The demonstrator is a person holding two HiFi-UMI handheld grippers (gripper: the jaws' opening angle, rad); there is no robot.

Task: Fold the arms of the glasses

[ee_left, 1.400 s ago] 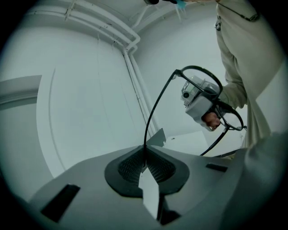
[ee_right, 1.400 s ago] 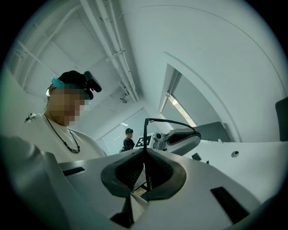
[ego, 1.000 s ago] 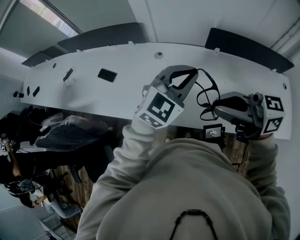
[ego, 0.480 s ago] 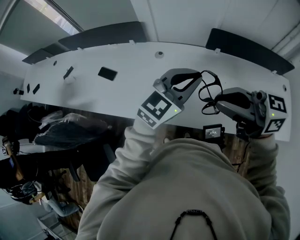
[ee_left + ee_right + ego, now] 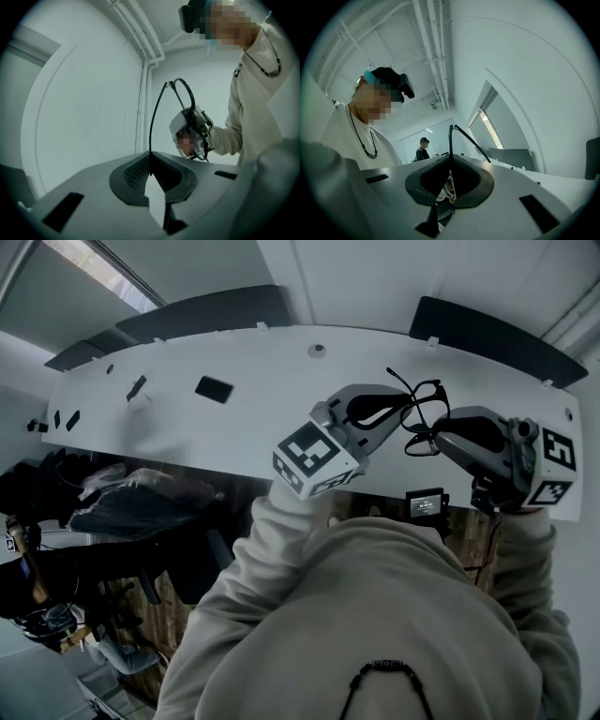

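Black-framed glasses (image 5: pixel 419 414) hang in the air above the white table's (image 5: pixel 234 432) right part, held between both grippers. My left gripper (image 5: pixel 401 405) comes in from the left and is shut on one thin arm of the glasses (image 5: pixel 154 126), which rises from the jaws up to the frame (image 5: pixel 185 98). My right gripper (image 5: pixel 437 436) comes in from the right and is shut on the glasses' frame (image 5: pixel 451 136), with another arm (image 5: pixel 472 141) sticking out to the right. In the left gripper view the right gripper (image 5: pixel 190 133) faces me, behind the lenses.
A flat black object (image 5: pixel 215 388) and a small dark piece (image 5: pixel 137 387) lie on the table's left part. A small black device with a screen (image 5: pixel 427 503) sits at the near edge. Dark panels stand behind the table. A person (image 5: pixel 423 149) stands far off.
The left gripper has rolled and shifted right and up, carrying the held arm with it. The glasses now sit higher and more to the right. The right gripper has barely moved.
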